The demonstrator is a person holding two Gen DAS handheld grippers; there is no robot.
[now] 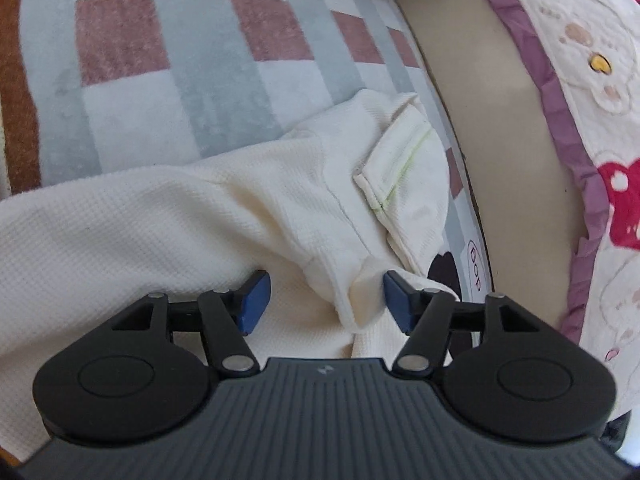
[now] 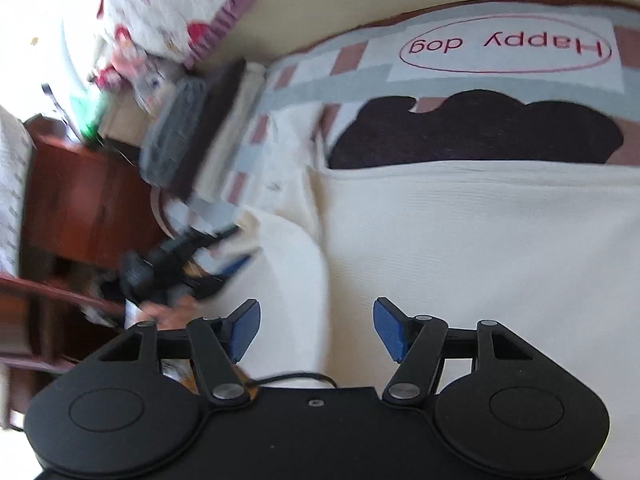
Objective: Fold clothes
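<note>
Left wrist view: left gripper (image 1: 326,300) spread wide, blue pads (image 1: 253,302) apart, a bunched fold of the cream waffle-knit garment (image 1: 168,216) sitting between them at lower centre; right pad looks to touch the fold, left pad clear of it, nothing pinched. Garment spread across lower left to centre of frame, lying on the checked grey, white & dusty-pink plush mat (image 1: 168,80). Cuff w/ pale green stitching (image 1: 394,178) folded back at centre right, pointing toward upper right. Beige floor strip (image 1: 480,100) running down right of centre, quilted white blanket w/ purple ruffle trim (image 1: 580,92) along right edge.

Right wrist view: right gripper (image 2: 316,328) also wide, blue pads (image 2: 245,330) hovering over smooth cream fabric (image 2: 480,248), nothing between them. Garment filling centre & right of frame, straight top edge running across mid-right. Above it, mat (image 2: 352,76) w/ a dark brown dog silhouette (image 2: 472,132) and the words "Happy dog" in a pink oval (image 2: 506,48), upside down, upper right. Left side motion-blurred: reddish-brown wooden furniture (image 2: 80,200) at mid-left, other gripper (image 2: 180,256) as a dark smear at the garment's left edge; can't tell more there.
</note>
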